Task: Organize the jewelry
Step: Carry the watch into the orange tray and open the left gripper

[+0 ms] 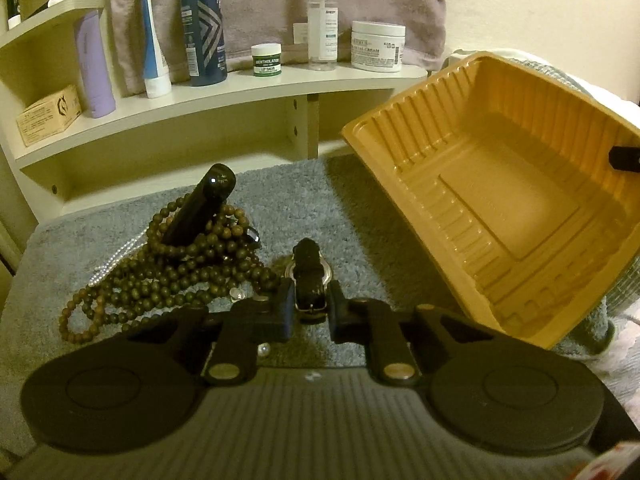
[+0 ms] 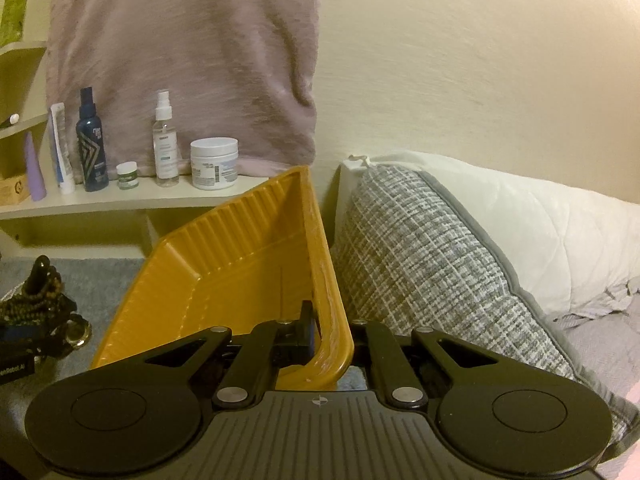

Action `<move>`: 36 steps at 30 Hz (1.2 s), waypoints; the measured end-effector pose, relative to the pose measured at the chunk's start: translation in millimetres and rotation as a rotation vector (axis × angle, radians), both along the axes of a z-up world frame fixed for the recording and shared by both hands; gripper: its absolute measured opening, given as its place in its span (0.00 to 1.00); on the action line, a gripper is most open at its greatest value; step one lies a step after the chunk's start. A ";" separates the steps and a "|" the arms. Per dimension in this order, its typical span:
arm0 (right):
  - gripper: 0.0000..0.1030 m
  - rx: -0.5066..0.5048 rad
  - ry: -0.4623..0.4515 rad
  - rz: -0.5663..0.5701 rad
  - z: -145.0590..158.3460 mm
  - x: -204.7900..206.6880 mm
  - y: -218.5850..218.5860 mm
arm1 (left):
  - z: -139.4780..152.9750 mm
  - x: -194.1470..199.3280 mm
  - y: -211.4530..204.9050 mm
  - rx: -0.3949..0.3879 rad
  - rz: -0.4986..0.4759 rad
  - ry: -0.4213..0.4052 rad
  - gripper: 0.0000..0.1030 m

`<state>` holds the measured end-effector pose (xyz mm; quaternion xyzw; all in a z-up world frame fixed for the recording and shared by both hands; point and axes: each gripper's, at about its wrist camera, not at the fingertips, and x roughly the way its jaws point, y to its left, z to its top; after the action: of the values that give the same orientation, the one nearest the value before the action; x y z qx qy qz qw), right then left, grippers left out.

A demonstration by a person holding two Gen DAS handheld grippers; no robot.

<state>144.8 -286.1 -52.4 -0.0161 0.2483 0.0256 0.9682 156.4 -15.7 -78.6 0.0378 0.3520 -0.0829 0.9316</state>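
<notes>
- Two grippers are engaged: the left gripper (image 1: pixel 310 312) has its jaws pinched on the black strap of a watch (image 1: pixel 307 276), which runs lengthwise away from it.
- The right gripper (image 2: pixel 320 336) is clamped on the rim of the yellow tray (image 1: pixel 500 184), tilting its mouth toward the watch.
- The tray lies right of the watch; the bead necklace (image 1: pixel 168 280) lies to its left.

You see the bead necklaces (image 1: pixel 168 280) heaped left on the mat (image 1: pixel 320 200), the tilted tray (image 1: pixel 500 200) right, the shelf (image 1: pixel 240 92) behind.
</notes>
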 end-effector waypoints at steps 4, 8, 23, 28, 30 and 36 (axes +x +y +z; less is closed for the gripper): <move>0.05 -0.015 -0.001 0.007 0.7 -0.3 2.5 | 7.2 -0.1 -0.3 -0.002 -0.002 -0.003 0.14; 0.05 -0.021 -0.008 0.012 1.1 0.4 3.0 | 19.4 0.6 -0.3 -0.012 -0.011 -0.014 0.14; 0.05 -0.020 -0.017 0.021 2.3 2.6 3.4 | 74.4 0.6 -29.7 -0.075 -0.100 -0.104 0.14; 0.06 -0.021 -0.015 0.028 2.5 2.2 4.8 | 81.7 5.4 -61.7 -0.102 -0.192 -0.108 0.14; 0.06 -0.018 -0.015 0.029 2.6 2.2 3.9 | 79.3 6.8 -72.8 -0.110 -0.222 -0.101 0.14; 0.05 -0.007 -0.001 0.029 -0.1 2.9 0.5 | 61.9 12.6 -98.2 -0.113 -0.276 -0.055 0.14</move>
<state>147.7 -285.6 -52.5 -0.0231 0.2478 0.0387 0.9678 169.0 -113.9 -16.7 0.0356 0.3128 -0.2288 0.9212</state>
